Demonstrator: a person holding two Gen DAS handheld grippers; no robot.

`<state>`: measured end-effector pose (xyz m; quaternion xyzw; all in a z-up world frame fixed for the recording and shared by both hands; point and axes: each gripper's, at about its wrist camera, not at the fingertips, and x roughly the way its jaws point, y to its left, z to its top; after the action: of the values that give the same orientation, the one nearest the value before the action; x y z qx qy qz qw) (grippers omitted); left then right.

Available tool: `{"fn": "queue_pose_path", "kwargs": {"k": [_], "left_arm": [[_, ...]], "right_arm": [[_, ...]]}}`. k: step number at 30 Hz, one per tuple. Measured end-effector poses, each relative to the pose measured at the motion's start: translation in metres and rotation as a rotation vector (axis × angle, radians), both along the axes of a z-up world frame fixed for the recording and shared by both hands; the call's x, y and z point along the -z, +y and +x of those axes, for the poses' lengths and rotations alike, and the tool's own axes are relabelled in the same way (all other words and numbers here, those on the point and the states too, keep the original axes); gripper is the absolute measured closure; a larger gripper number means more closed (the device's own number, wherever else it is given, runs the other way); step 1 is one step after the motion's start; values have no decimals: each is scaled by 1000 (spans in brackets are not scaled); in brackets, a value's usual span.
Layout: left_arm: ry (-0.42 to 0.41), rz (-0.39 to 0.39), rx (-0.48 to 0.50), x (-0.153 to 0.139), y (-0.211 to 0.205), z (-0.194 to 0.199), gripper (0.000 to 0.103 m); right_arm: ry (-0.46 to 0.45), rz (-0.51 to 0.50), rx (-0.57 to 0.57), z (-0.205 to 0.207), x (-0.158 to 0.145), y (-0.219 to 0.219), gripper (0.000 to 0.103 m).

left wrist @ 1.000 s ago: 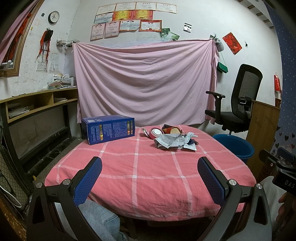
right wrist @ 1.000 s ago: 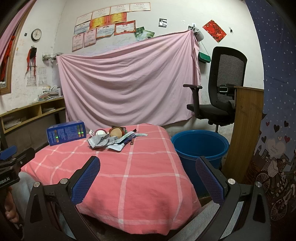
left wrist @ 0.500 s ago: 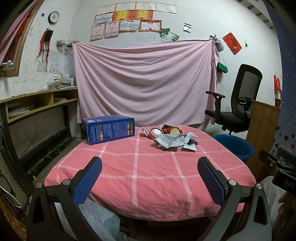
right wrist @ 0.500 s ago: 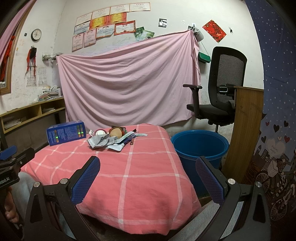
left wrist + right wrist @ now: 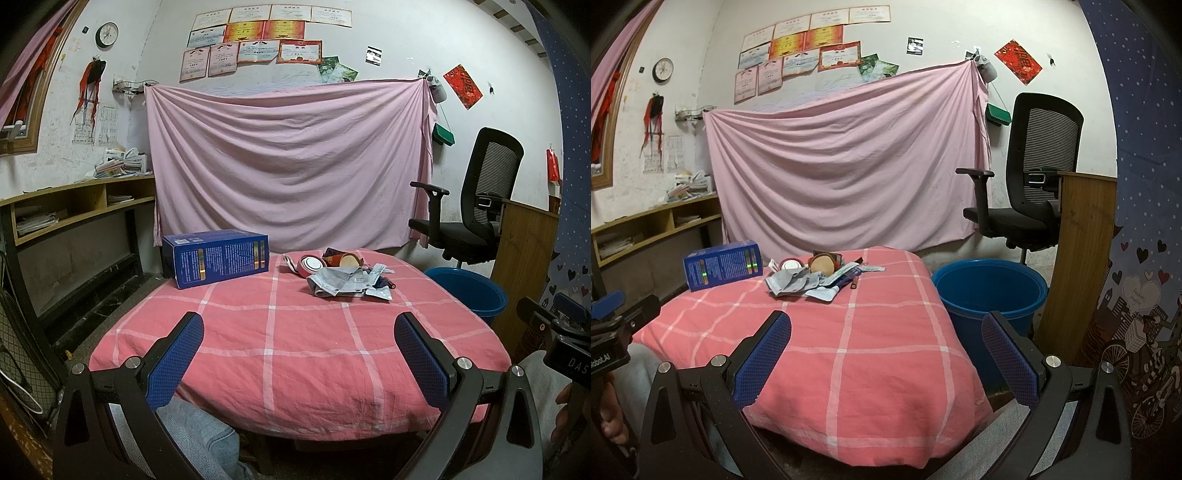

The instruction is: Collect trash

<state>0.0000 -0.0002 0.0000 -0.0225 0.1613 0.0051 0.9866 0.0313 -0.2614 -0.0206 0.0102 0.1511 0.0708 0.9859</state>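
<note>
Both grippers hung short of the near edge of the counter (image 5: 295,354), which carried a pink checked cloth. The left gripper (image 5: 299,354) had its fingers spread wide with nothing between them; the right gripper (image 5: 886,354) stood the same, wide apart and empty.

The trash pile (image 5: 347,275) lay on the far half of the counter, well beyond both grippers. It comprised crumpled grey paper (image 5: 792,282), two round tins, a dark pen-like item and flat foil wrappers, all overlapping. A blue carton (image 5: 218,260) stood to the left of the pile, apart from it. A blue bucket (image 5: 990,291) sat on the floor just beside the counter's right edge, and I judged it to be the receptacle.

I judged the step in hand to be the approach. To do it well, I would have advanced the right gripper to the pile's bucket side, taken one loose outer piece at a time, and closed low against the cloth without pinching it.
</note>
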Motion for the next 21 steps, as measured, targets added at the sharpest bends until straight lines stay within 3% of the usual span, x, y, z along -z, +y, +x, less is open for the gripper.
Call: {"fn": "queue_pose_path", "kwargs": {"k": [16, 21], "left_arm": [[4, -23, -6, -11, 2, 12, 2], [-24, -24, -22, -16, 8, 26, 2]], "right_arm": [[4, 9, -13, 1, -1, -3, 0], [-17, 4, -30, 8, -18, 0, 0]]}}
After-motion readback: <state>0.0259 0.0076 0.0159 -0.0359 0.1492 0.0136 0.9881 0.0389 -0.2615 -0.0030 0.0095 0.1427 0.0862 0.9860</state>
